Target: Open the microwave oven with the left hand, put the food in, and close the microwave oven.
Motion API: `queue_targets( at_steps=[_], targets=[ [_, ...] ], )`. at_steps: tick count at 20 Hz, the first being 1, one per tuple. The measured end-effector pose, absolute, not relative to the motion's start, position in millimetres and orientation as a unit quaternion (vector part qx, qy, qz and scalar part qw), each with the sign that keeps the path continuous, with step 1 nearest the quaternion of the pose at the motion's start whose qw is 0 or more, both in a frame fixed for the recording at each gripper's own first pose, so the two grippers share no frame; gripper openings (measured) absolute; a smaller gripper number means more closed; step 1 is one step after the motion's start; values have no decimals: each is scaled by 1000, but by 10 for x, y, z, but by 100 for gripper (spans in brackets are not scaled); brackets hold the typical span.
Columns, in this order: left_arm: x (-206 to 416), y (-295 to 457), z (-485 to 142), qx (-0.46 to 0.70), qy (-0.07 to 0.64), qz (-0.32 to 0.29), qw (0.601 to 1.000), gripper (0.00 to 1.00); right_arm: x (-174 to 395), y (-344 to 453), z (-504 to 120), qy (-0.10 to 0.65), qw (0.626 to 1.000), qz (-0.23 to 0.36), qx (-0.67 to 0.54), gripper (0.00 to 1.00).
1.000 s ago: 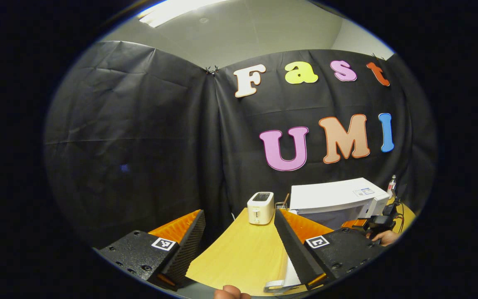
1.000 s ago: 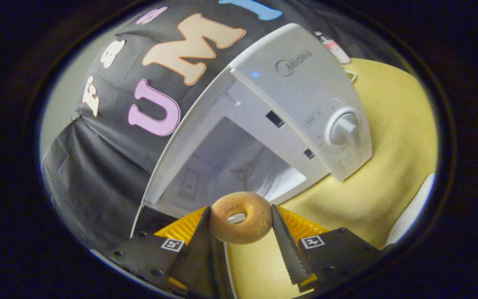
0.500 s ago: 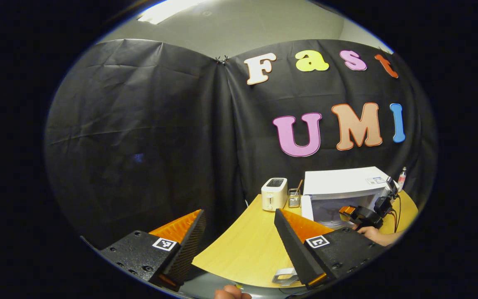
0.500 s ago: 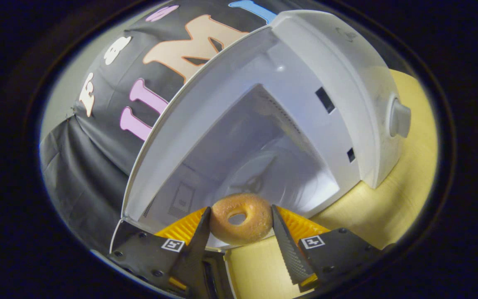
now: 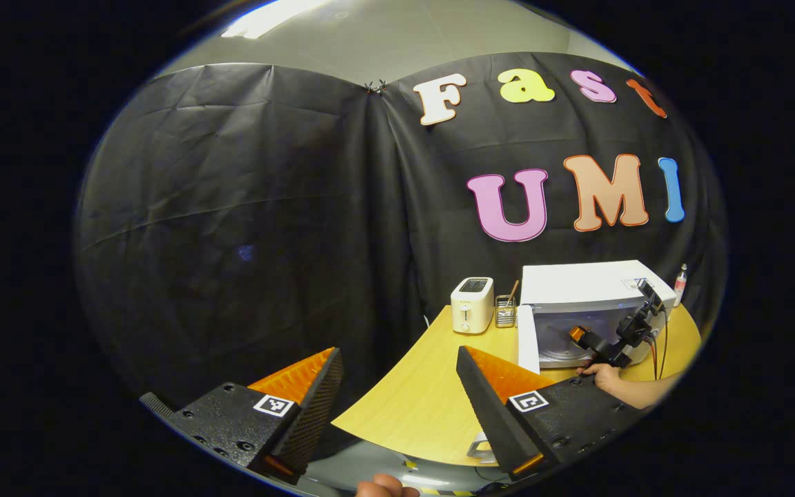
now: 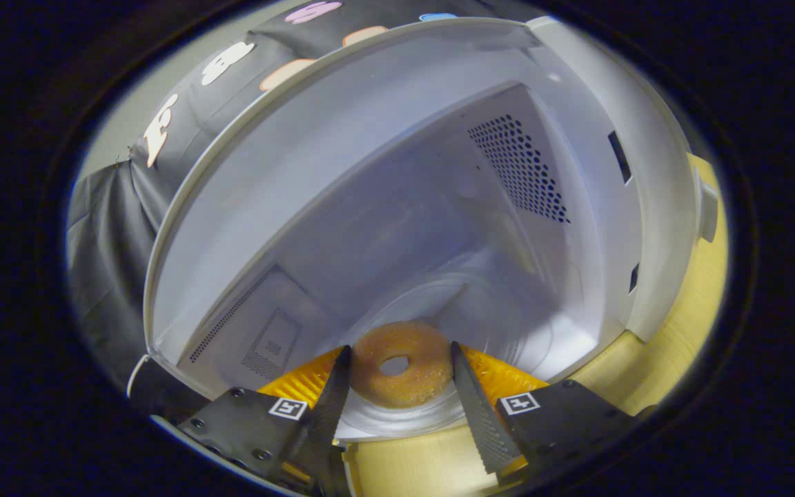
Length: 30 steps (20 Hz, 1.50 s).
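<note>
Orange-backed jaws of my left gripper [image 5: 397, 393] stand wide apart with nothing between them, held back off the near edge of the desk [image 5: 411, 407]. Compared with a second ago this view has swung left and pulled away: the toaster [image 5: 472, 304] and microwave [image 5: 591, 286] now sit smaller and farther right. Microwave door [image 5: 527, 338] is swung open, edge-on toward me.

In the left gripper view, my right gripper [image 5: 601, 345] reaches into the oven mouth; a second ago it was only in front of it.

Right gripper view confirms. Right gripper [image 6: 397, 376] is clamped on the doughnut [image 6: 401, 362], one finger on each side. A second ago the whole front panel and knob [image 6: 707, 210] were in frame; now the cavity walls surround the view and the doughnut hangs low over the glass turntable [image 6: 404, 417]. Cannot tell whether it touches the glass.

Judgement: opening is done, insertion nearly done. Next I would lower and release, back the right hand out clear of the frame, then bring the left over to swing the door shut. Risk: doughnut sticking to a finger on release.
</note>
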<state>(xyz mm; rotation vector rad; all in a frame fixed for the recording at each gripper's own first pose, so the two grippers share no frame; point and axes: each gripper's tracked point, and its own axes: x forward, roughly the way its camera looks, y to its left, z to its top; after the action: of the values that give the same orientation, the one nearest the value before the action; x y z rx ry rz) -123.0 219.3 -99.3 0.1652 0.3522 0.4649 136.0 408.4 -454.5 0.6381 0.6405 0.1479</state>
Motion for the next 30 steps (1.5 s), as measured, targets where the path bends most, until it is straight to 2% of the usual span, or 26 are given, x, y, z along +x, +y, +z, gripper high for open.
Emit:
queue_targets(
  at_steps=[1,5,9,10,17,18,19,20,21,23,24,25,26,27,30],
  targets=[
    [-1213,2178,-993,81,173,227,955,97,1369,4078,-4568,306,900,69,302,81],
    [-1214,2190,-983,86,172,227,955,97,1381,4020,-4680,310,906,50,285,81],
    [-1211,2179,-970,87,170,226,955,97,1393,4043,-4653,307,906,48,288,90],
    [-1195,2169,-969,87,170,224,956,97,1389,4050,-4650,309,905,50,288,96],
    [-1213,2113,-971,83,165,212,960,97,1309,3976,-4421,290,917,82,262,97],
    [-1215,2105,-980,83,163,211,960,97,1300,3940,-4361,285,919,88,257,97],
    [-1218,2102,-979,82,161,209,961,97,1244,3914,-4289,280,921,95,253,91],
    [-1217,2102,-967,81,158,207,962,97,1185,3899,-4204,278,923,105,245,91],
    [-1215,2096,-979,78,156,205,963,97,1086,3907,-4099,272,925,124,235,97],
    [-1219,2096,-1018,74,154,199,965,97,885,3879,-3860,257,929,159,212,97],
    [-1224,2092,-1044,74,153,194,966,97,788,3837,-3710,247,931,174,203,91],
    [-1222,2091,-1070,73,152,189,967,97,699,3770,-3573,238,933,186,196,91],
    [-1210,2100,-1104,73,151,185,968,100,597,3681,-3448,233,935,194,186,97],
    [-1183,2093,-1158,68,152,178,970,97,482,3581,-3322,224,937,201,176,97],
    [-1221,2109,-1457,52,168,164,971,97,212,3249,-2936,195,947,214,140,97]
  ],
)
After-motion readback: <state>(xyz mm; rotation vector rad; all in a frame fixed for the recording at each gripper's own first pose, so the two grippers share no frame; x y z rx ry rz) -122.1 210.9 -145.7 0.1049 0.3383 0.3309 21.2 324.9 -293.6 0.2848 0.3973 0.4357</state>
